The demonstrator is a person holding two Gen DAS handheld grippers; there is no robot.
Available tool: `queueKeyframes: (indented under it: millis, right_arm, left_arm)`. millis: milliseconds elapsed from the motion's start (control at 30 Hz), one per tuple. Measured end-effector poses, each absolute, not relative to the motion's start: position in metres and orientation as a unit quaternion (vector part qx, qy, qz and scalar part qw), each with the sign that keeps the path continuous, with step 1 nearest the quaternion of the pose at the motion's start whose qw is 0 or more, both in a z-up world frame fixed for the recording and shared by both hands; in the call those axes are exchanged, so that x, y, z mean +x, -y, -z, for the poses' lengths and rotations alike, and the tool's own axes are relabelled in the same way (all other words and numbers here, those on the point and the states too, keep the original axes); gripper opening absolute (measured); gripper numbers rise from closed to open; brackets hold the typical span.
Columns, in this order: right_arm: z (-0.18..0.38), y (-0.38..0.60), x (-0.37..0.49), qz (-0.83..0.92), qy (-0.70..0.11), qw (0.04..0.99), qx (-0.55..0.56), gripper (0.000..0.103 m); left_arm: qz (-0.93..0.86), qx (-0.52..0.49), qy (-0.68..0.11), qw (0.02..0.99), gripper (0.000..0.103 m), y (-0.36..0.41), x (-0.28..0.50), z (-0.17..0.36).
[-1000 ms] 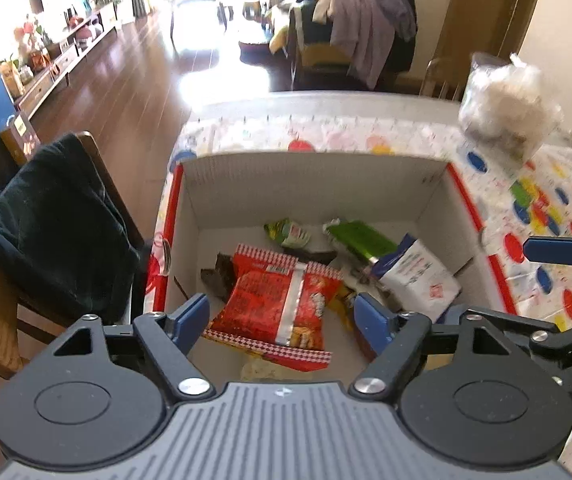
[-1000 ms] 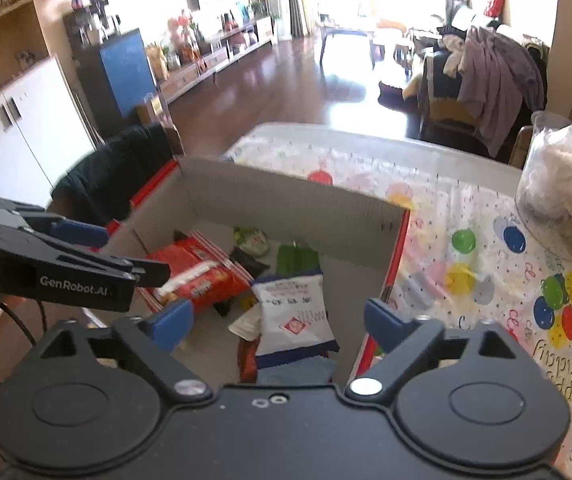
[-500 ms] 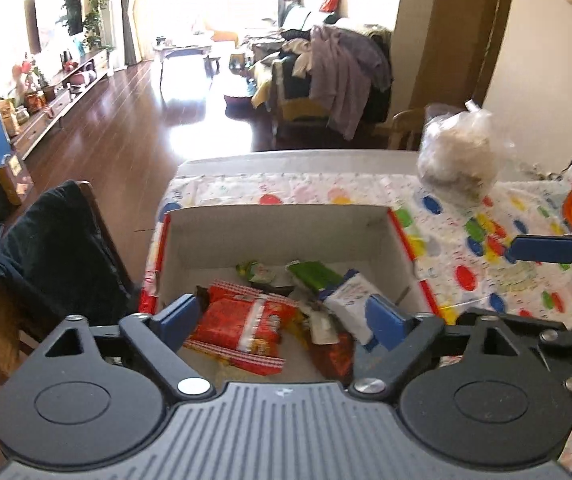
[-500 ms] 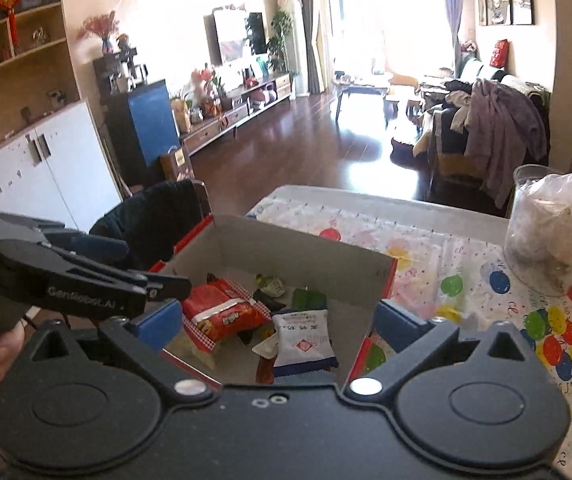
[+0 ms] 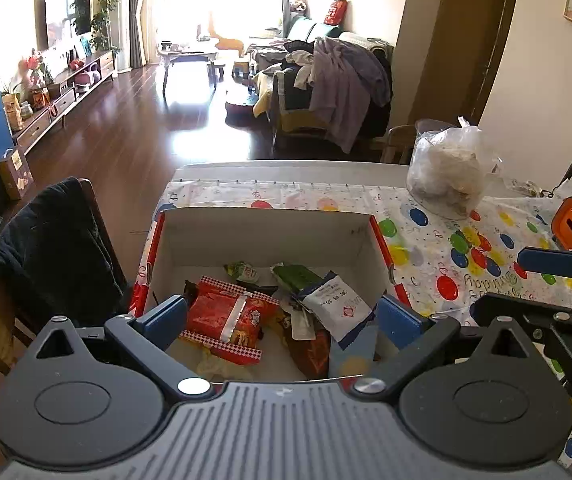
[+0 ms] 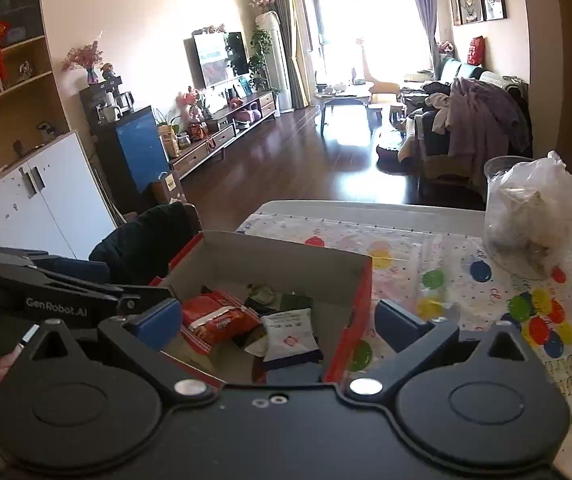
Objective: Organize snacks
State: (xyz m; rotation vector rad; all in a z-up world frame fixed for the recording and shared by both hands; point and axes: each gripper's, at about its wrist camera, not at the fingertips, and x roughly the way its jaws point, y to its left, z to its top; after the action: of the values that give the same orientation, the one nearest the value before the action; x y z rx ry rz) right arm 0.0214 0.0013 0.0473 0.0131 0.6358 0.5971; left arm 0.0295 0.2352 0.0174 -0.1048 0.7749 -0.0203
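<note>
Above the box [image 5: 269,236] of half-buried snacks [image 5: 225,316] — left gripper [image 5: 281,318] and right gripper [image 6: 277,320], both spread wide, empty.

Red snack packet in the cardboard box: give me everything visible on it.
The red snack packet is a glossy foil-like pouch with a silver strip down its middle and red-and-white checkered ends. It lies flat, slightly skewed, unopened as far as shows, in the left half of the open white-lined cardboard box, resting on other wrappers. Neither gripper touches it.

Left gripper [image 5: 281,318]: ribbed grey housing, black linkages, blue pads, silver screws.
Right gripper [image 6: 275,320]: black housing, blue pads.
Marking: "GenRobot.AI".
</note>
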Motion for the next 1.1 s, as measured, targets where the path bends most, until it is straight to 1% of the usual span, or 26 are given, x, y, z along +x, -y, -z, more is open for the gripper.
queueKeyframes:
  millis: [267,500,1100]
  right_arm:
    - [-0.049,0.0,0.016,-0.285,-0.296,0.912,-0.004,0.103]
    - [-0.042,0.002,0.018,-0.29,-0.314,0.904,0.01,0.103]
    - [-0.034,0.008,0.011,-0.266,-0.324,0.908,0.021,0.103]
  left_arm:
    - [0.003,-0.038,-0.377,0.925,0.102,-0.227,0.027,-0.019]
    - [-0.006,-0.032,-0.383,0.923,0.102,-0.226,0.024,-0.015]
    - [-0.015,-0.039,-0.391,0.92,0.102,-0.226,0.018,-0.011]
